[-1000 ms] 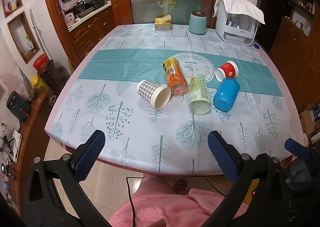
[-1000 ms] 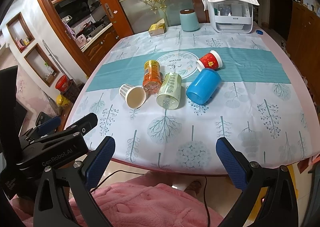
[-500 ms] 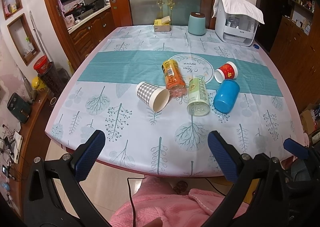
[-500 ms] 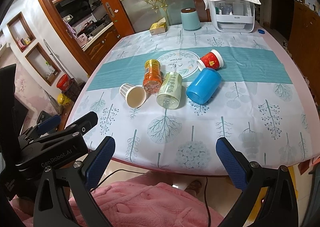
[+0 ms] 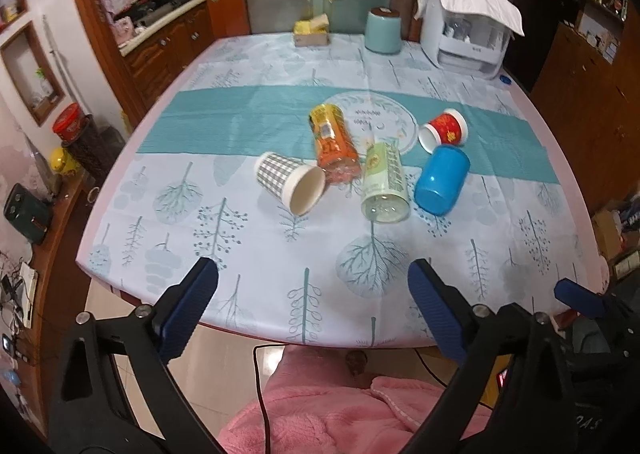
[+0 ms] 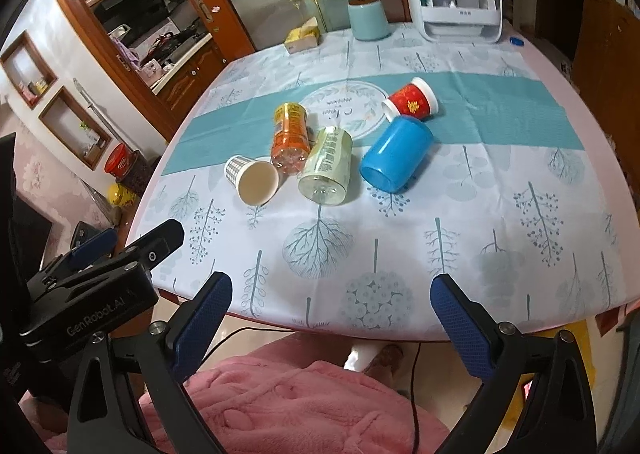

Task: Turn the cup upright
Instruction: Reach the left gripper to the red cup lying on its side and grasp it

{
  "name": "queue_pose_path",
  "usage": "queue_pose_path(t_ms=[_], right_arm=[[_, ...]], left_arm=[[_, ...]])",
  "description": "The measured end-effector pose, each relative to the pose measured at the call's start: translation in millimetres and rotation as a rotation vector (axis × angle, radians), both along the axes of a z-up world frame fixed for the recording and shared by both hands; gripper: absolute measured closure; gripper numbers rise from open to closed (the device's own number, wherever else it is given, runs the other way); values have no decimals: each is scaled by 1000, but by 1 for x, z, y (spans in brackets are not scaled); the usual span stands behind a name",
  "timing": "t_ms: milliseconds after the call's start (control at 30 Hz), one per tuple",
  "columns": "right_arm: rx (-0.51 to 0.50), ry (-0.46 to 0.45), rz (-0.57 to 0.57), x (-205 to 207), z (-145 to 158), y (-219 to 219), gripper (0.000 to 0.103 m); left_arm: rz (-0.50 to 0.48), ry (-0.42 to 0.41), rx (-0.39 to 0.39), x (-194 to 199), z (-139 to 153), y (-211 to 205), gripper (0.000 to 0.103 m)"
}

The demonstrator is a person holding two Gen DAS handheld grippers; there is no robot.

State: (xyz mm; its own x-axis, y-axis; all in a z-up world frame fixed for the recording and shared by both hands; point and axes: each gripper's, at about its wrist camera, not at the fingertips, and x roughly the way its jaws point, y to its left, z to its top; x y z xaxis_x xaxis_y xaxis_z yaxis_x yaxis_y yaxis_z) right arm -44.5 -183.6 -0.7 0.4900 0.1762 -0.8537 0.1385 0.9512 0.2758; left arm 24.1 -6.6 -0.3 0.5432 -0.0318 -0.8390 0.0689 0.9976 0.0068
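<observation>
Several cups and bottles lie on their sides in the middle of the table: a grey checked paper cup (image 5: 289, 182) (image 6: 251, 178) with its mouth toward me, an orange bottle (image 5: 334, 143) (image 6: 290, 138), a pale green bottle (image 5: 385, 182) (image 6: 327, 166), a blue cup (image 5: 442, 180) (image 6: 396, 156) and a red paper cup (image 5: 445, 130) (image 6: 412, 102). My left gripper (image 5: 312, 308) is open and empty over the near table edge. My right gripper (image 6: 330, 320) is open and empty, also short of the cups.
The table (image 5: 240, 254) has a tree-print cloth with a teal band. At its far end stand a tissue box (image 5: 311, 30), a teal canister (image 5: 383, 30) and a white appliance under a towel (image 5: 466, 30). My pink robe (image 6: 280, 402) is below the near edge.
Both grippers have eased slightly forward and the view has shifted a little; the cups have not moved and both jaws stay open.
</observation>
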Motion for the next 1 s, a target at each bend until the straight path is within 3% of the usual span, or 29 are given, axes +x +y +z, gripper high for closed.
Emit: queue_pose_path(t_ms=[233,300,533,733,900,1000], right_arm=[[16,-3,-60,27,-9,-18,2],[15,-21,-89,39,-10,-25,2],[52,-73,-222,84,-14,-66,2],[-33,-118,-300,127,-18,-105,2],[-143,-106,-356,165,-32,-133,2],[-197,-73,-377,185,-50,-146,2]], left_arm=[[-103,78,-11,41,-16,-18,15],[-132,83,-8,56,-17,-25,19],[-297,88,9,127,-11,-72,19],[-435,141,21,202,-9,-127,19],[-583,239,34,257,-33,-183,20],[-646,253,67,275,-51,-210,20]])
